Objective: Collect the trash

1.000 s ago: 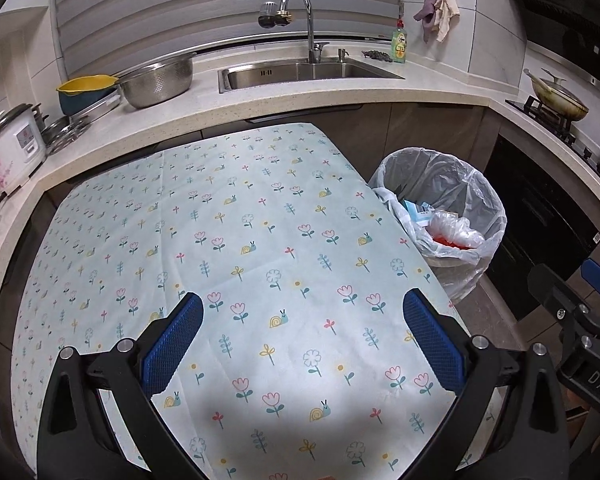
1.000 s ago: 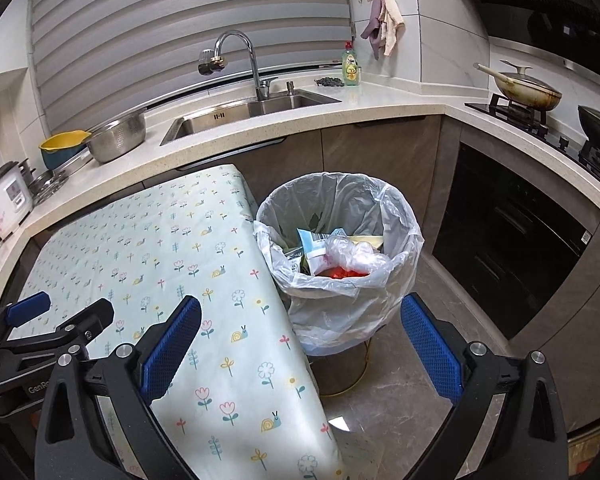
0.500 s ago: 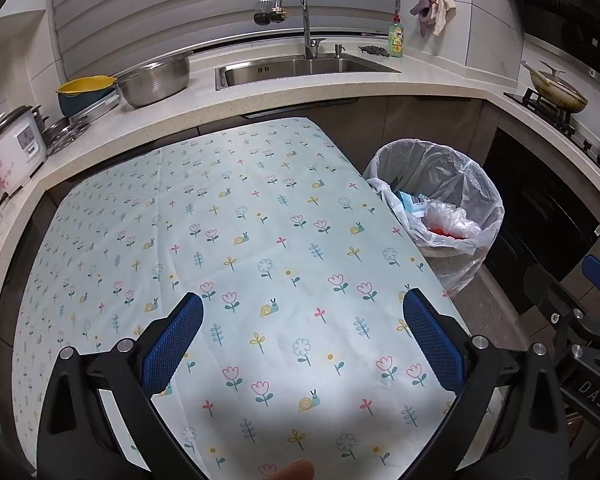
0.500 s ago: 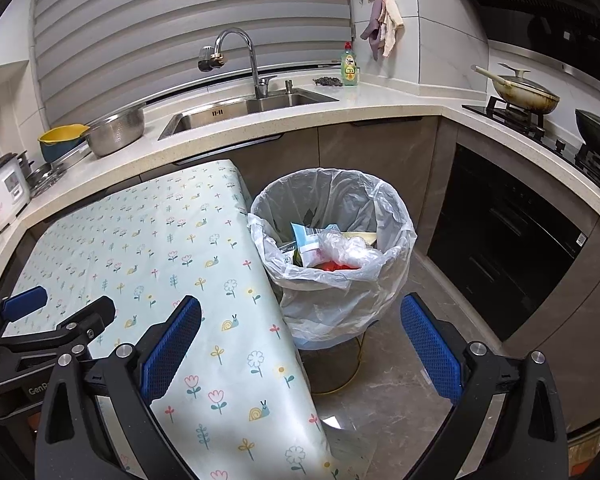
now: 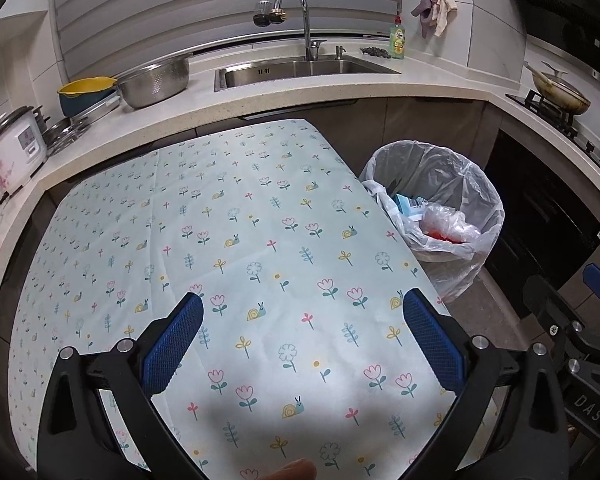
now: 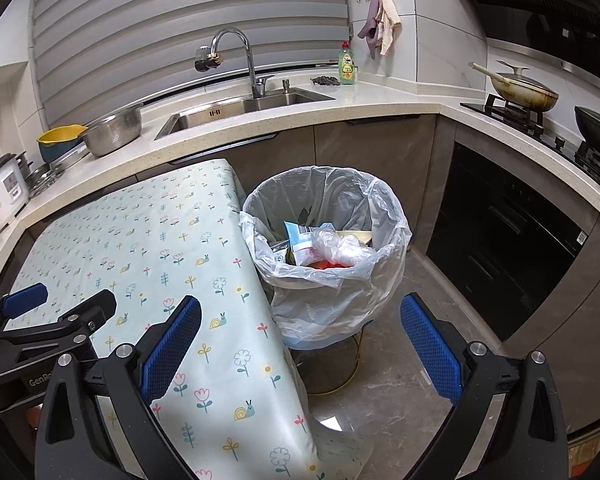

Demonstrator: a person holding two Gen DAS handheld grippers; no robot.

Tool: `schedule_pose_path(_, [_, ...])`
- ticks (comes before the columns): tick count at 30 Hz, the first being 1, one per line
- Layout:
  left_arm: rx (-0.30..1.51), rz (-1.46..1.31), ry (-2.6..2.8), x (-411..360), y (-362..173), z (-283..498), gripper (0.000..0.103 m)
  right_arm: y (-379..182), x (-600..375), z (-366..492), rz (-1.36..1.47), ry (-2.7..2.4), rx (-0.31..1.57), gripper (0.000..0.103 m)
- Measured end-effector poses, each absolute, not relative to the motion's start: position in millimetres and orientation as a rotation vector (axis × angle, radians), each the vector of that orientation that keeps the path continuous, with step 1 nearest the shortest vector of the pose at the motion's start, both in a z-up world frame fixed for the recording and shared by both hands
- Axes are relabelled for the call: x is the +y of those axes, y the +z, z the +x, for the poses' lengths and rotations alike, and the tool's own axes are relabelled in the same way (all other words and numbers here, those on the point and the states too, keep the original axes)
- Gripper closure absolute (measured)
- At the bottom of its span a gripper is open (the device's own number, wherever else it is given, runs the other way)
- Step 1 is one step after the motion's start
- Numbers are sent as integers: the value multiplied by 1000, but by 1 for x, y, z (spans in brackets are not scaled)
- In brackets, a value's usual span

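Both grippers, left [image 5: 302, 338] and right [image 6: 300, 338], are hanging spread and empty, with the bin [image 6: 328, 240] holding the trash lying ahead of the right one, nearer it, beside the table [image 6: 148, 240].

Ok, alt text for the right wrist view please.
The open, empty right gripper faces a bin lined with a clear bag holding trash, beside a table with a floral cloth. The left gripper is at left; a kitchen sink lies behind.

Home kitchen, steel sink [image 6: 236, 114] with tap, hob with pans [image 6: 526, 94], probably a rice cooker [image 5: 14, 146]
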State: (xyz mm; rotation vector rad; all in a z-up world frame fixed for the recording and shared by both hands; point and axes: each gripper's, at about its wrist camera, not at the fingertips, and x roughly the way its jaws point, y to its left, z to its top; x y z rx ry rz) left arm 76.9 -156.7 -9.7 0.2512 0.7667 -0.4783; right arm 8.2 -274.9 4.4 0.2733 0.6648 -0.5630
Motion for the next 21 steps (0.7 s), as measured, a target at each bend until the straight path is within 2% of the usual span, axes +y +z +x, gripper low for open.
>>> schedule_pose_path(21, [781,271,-460,-177,-19,85,7,-12,-297,10,297,-568,684,7])
